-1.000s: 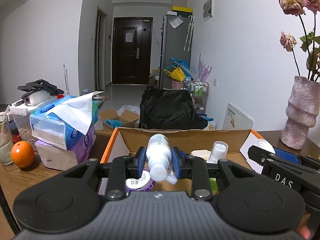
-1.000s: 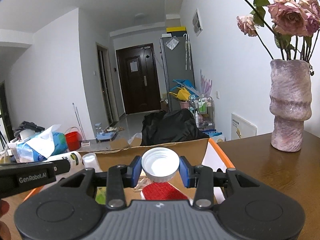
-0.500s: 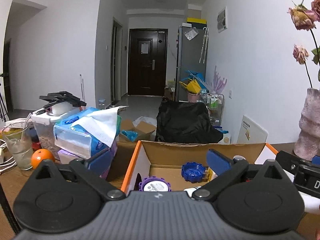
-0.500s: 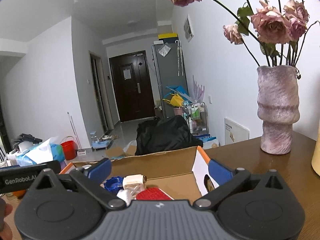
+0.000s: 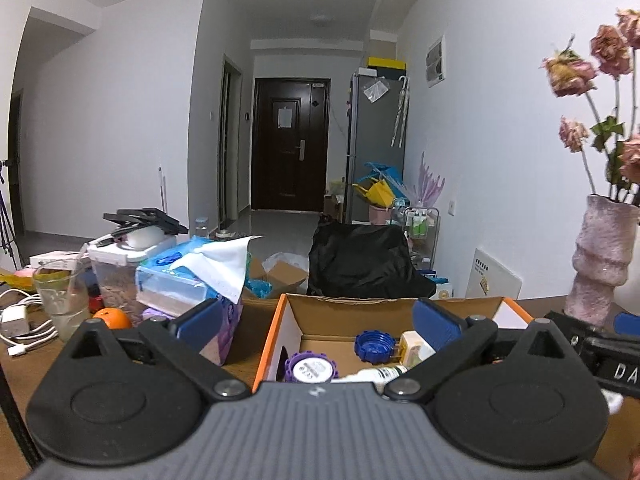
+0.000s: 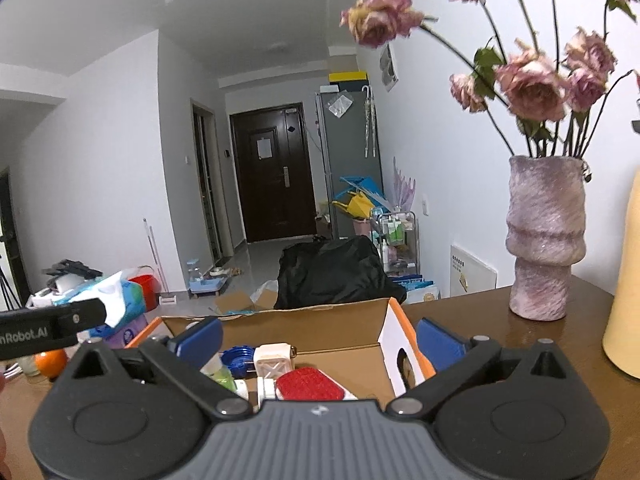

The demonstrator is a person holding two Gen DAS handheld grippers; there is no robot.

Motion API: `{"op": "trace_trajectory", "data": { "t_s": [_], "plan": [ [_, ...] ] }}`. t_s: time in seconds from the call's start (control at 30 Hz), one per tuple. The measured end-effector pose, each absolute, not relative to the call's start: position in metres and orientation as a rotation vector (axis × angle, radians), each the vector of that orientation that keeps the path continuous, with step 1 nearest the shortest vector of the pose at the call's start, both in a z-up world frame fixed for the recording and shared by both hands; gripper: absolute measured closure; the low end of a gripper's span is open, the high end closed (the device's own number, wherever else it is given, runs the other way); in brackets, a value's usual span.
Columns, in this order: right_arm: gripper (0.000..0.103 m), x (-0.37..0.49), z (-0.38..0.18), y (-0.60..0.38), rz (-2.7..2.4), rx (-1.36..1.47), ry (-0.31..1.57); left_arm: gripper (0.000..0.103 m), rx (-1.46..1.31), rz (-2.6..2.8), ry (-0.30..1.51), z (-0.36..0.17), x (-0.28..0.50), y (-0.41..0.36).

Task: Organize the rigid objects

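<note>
Left gripper (image 5: 318, 330) jaws spread wide, nothing between them; they have just been opening. Right gripper (image 6: 318, 342) likewise wide, empty, just opened. Open orange-edged cardboard box (image 5: 344, 312) at lower centre holds round blue plastic cap (image 5: 373, 347), purple-rimmed round lid (image 5: 313, 368), white bottle (image 5: 374, 374) lying down, red ribbed brush (image 6: 310, 386).

surface: brown wooden table (image 6: 472, 320) | on it: cardboard box (image 5: 352, 316), vase (image 6: 544, 240), orange (image 5: 112, 318)
</note>
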State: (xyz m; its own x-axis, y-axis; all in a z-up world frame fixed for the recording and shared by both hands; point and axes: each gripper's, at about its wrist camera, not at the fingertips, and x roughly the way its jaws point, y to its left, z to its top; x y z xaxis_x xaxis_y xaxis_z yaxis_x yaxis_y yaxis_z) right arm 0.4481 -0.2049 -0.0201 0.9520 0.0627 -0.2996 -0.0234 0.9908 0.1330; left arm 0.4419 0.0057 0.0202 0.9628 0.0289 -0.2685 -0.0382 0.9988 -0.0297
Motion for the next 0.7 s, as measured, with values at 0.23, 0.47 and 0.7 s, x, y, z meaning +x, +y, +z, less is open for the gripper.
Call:
{"op": "trace_trajectory", "data": {
  "t_s": [0.23,0.47,0.7],
  "plan": [
    [0.000,0.390,-0.002,-0.210,0.084,0.107,0.305,0.000,-0.036,0.025,0.285,0.029,0.381,0.007],
    [0.000,0.309,0.008,-0.213,0.113,0.078,0.319,0.000,-0.050,0.023,0.322,0.032,0.303,0.007],
    [0.000,0.217,0.004,-0.215,0.122,0.073,0.340,0.000,-0.034,0.021,0.333,0.026,0.211,0.007]
  ]
}}
